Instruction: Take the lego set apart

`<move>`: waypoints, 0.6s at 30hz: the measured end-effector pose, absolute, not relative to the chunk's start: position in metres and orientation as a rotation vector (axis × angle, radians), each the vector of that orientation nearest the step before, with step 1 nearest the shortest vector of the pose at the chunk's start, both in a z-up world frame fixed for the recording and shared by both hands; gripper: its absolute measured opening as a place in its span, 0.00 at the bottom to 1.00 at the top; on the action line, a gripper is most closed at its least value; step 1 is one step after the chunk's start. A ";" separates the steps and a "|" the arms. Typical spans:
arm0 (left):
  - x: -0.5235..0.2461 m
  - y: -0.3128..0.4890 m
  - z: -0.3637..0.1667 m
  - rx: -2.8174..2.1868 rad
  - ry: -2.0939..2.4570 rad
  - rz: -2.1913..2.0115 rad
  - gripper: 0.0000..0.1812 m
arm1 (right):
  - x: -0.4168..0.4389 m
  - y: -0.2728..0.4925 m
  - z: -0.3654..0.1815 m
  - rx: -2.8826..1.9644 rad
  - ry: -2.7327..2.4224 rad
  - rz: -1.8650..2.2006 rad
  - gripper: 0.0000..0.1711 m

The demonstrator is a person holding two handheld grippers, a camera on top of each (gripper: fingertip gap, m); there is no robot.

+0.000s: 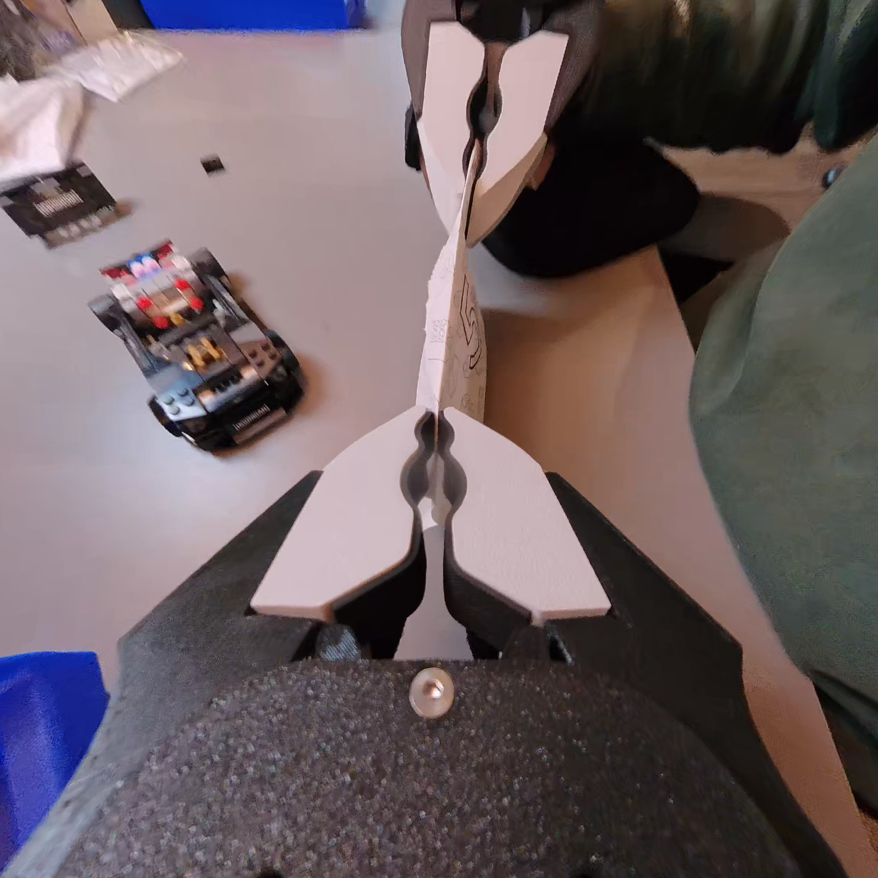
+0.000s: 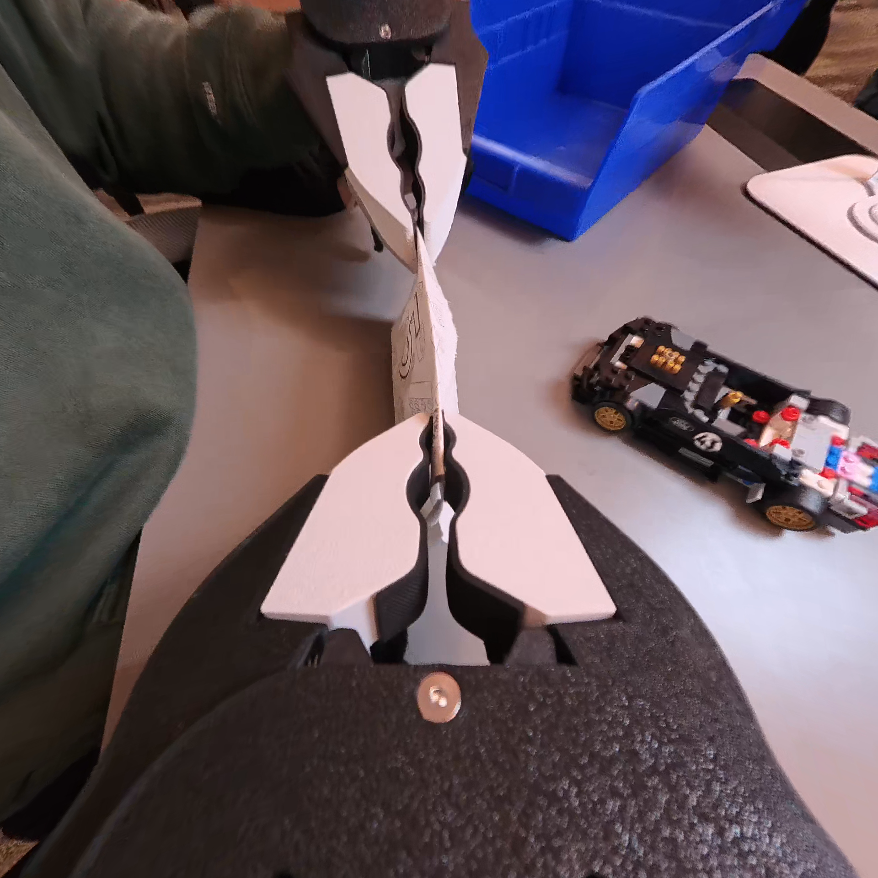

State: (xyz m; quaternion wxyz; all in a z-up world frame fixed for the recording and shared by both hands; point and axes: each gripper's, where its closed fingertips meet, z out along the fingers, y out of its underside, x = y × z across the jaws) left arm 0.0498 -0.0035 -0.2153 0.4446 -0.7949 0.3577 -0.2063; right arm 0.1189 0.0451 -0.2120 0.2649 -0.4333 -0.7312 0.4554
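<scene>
A black lego car (image 1: 199, 351) with gold wheels and red, blue and pink bricks at its tail stands on the grey table; it also shows in the right wrist view (image 2: 712, 418). Both grippers are away from it, above the table's near edge. My left gripper (image 1: 434, 418) is shut on one end of a white printed paper bag (image 1: 456, 342). My right gripper (image 2: 434, 420) is shut on the other end of the paper bag (image 2: 423, 351). The bag is stretched edge-on between them. Each gripper shows at the top of the other's view, the right gripper (image 1: 468, 228) and the left gripper (image 2: 418, 237).
A flat black lego section (image 1: 57, 204) and a small black piece (image 1: 212, 165) lie beyond the car. A blue bin (image 2: 617, 119) stands on the table behind the left gripper. A white mat (image 2: 817, 209) lies nearby. A person's green sleeve (image 2: 85, 332) is close by. Left tips to right tips: about 10 centimeters.
</scene>
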 end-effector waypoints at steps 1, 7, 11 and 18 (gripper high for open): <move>0.048 -0.001 -0.205 -1.928 0.857 -0.516 0.01 | 0.117 0.049 -0.204 -1.163 -1.962 1.248 0.00; 0.004 0.016 -0.142 -1.703 0.583 -0.396 0.07 | 0.095 0.098 -0.146 -1.134 -1.904 1.274 0.00; -0.017 0.016 -0.139 -1.689 0.455 -0.378 0.04 | 0.073 0.121 -0.123 -1.089 -1.907 1.323 0.00; -0.061 0.014 -0.113 -1.635 0.257 -0.177 0.00 | 0.044 0.110 -0.094 -0.973 -1.891 1.425 0.00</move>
